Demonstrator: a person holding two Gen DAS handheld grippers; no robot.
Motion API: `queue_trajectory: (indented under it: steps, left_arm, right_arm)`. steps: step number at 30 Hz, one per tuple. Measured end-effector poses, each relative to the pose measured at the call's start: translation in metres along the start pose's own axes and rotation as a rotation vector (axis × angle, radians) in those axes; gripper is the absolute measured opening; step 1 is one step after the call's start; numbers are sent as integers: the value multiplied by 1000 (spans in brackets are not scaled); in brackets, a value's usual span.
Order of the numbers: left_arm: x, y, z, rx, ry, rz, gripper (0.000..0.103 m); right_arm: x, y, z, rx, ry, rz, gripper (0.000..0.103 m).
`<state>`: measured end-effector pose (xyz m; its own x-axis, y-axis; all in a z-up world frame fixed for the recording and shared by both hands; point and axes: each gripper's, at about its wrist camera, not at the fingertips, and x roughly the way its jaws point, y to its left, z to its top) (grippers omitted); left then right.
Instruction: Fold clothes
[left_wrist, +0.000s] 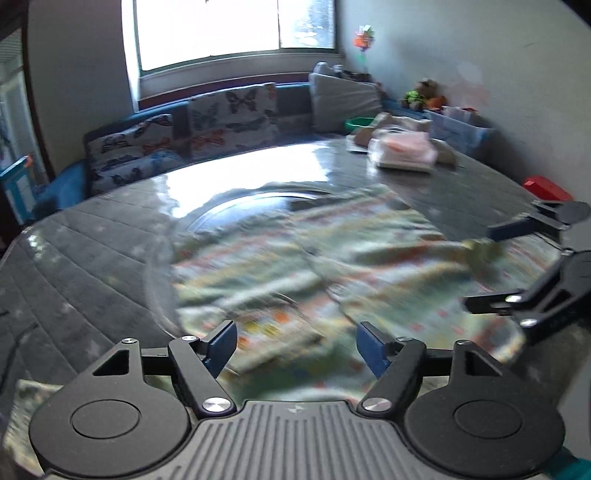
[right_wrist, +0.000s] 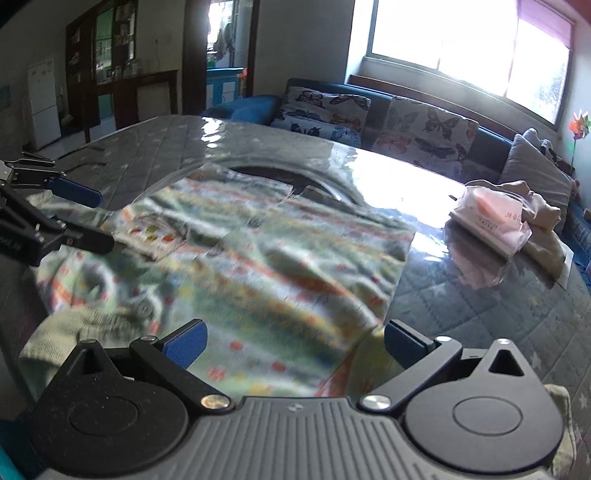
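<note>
Folding looks barely begun: the patterned shirt (right_wrist: 258, 258) lies spread and wrinkled on the table (right_wrist: 480, 314). Left gripper (left_wrist: 297, 347) and right gripper (right_wrist: 295, 343) both gape wide, holding nothing.

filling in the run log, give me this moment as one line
task: fold clothes | patterned garment spread on table, unfolded | left gripper open, empty | right gripper open, empty
</note>
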<state>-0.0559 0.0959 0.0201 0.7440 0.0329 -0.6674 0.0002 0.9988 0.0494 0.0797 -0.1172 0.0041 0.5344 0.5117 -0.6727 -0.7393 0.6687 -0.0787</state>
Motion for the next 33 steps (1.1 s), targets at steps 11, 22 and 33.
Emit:
queue_trajectory:
  steps: [11, 22, 33]
  left_arm:
    - [50, 40, 33, -89, 40, 86, 77]
    - [50, 2, 26, -74, 67, -6, 82]
    - [33, -58, 17, -22, 58, -90, 87]
  right_arm:
    - [33, -40, 28, 144, 6, -45, 98]
    - [12, -70, -6, 263, -3, -121, 94]
    - [-42, -134, -75, 440, -8, -336, 86]
